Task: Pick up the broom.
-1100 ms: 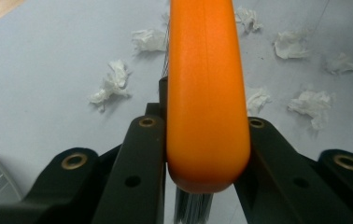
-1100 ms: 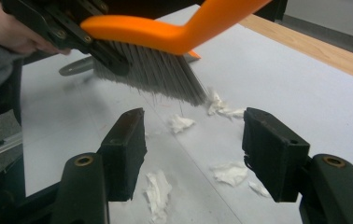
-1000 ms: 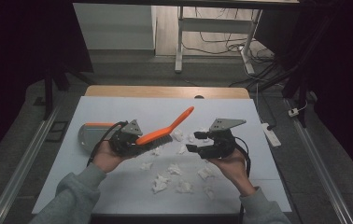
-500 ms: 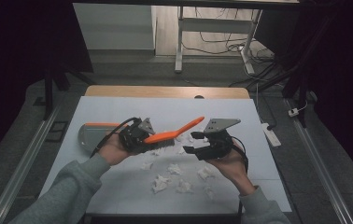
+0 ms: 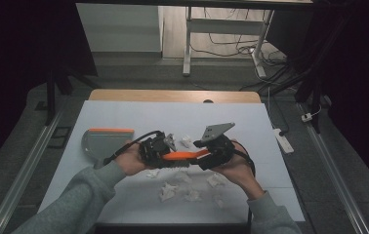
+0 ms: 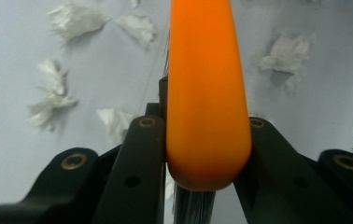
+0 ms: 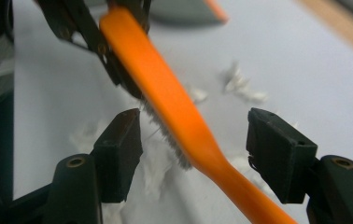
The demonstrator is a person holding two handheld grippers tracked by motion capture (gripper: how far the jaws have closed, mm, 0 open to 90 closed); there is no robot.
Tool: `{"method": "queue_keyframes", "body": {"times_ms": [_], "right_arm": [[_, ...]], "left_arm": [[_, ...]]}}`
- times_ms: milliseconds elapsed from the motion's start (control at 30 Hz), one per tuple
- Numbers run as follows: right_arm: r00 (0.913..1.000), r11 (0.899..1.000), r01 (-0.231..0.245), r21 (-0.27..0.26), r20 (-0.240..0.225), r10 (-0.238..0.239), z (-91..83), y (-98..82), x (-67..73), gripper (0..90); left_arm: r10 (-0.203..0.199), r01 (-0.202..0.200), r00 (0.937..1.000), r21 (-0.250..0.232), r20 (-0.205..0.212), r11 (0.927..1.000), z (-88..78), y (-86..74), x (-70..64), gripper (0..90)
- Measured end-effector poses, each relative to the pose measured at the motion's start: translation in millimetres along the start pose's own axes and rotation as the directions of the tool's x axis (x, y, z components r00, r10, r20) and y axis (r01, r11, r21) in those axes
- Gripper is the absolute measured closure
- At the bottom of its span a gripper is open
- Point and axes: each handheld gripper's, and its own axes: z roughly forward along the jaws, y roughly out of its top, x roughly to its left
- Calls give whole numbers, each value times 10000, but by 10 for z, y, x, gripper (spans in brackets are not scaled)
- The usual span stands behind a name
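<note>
Left gripper (image 5: 165, 152) clamped on the orange plastic-handled brush (image 5: 185, 156); in the left gripper view both black jaws press the rounded end of the handle (image 6: 207, 93) from either side, dark bristles showing beneath it. Brush held off the desk (image 5: 124, 117), lying roughly level between the two hands, over the middle of the desk's near half.

Right gripper (image 5: 207, 157) meets the brush from the other end. In the right gripper view its jaws stand apart with the orange handle (image 7: 174, 107) running slantwise through the gap; the pads do not touch it on either side. Those jaws have just been opening, with the handle between them. Left gripper (image 7: 95, 32) visible farther off in that view, gripping the brush's far end.

Grey dustpan with an orange edge (image 5: 105, 141) lies flat towards the desk's left edge, well apart from the brush.

Crumpled white paper scraps (image 5: 180, 187) scattered on the desk below and around the grippers, most of them between the hands and the near edge; a few more (image 5: 185, 141) just beyond the grippers. The same scraps (image 6: 53, 95) show on the pale surface under the brush in the left gripper view.
</note>
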Motion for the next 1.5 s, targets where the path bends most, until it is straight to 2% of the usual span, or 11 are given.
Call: {"method": "queue_keyframes", "body": {"times_ms": [233, 333, 567, 800, 833, 933, 1067, 1200, 1300, 1400, 1500], "right_arm": [[9970, 9891, 316, 1437, -739, -212, 209, -42, -5, 416], [9951, 9854, 457, 1640, -937, -306, 232, -80, -26, 569], [9841, 9772, 1314, 1670, -1406, -1083, 207, -140, 38, 647], [9893, 9833, 1251, 1322, -919, -1135, 140, -121, 37, 683], [9906, 9851, 1169, 1264, -863, -1064, 125, -122, 23, 683], [9943, 9884, 982, 1163, -526, -926, 89, -122, -16, 684], [9973, 9926, 723, 975, -152, -712, 53, -138, -68, 684], [9980, 9945, 603, 852, 125, -616, 21, -153, -110, 684], [9990, 9965, 384, 737, 191, -399, -25, -164, -154, 685], [9985, 9980, 272, 577, 457, -298, -83, -186, -187, 685], [9980, 9987, 81, 505, 616, -113, -137, -209, -239, 686]], "left_arm": [[369, -374, 9987, 135, 347, 9992, 0, 64, -51, 785], [521, -530, 9978, 201, 402, 9984, 0, 75, -76, 784], [393, -396, 9943, 12, 993, 9992, 1, 59, -71, 775], [-551, 538, 9985, -1226, -74, 9910, -101, -135, -56, 462], [-1065, 947, 9924, -1691, -617, 9810, -145, -254, -69, 401], [-1574, 1366, 9833, -2017, -913, 9699, -195, -391, -74, 333], [-2556, 2144, 9562, -2533, -1426, 9433, -288, -704, -122, 309], [-3703, 3001, 9144, -3401, -1636, 8912, -334, -1012, -241, 298], [-3941, 3040, 8991, -3763, -1904, 8752, -334, -1198, -327, 291], [-3991, 3005, 8980, -4043, -1853, 8638, -334, -1360, -370, 280], [-4145, 2933, 8798, -4203, -2328, 8587, -331, -1482, -413, 279]]}}
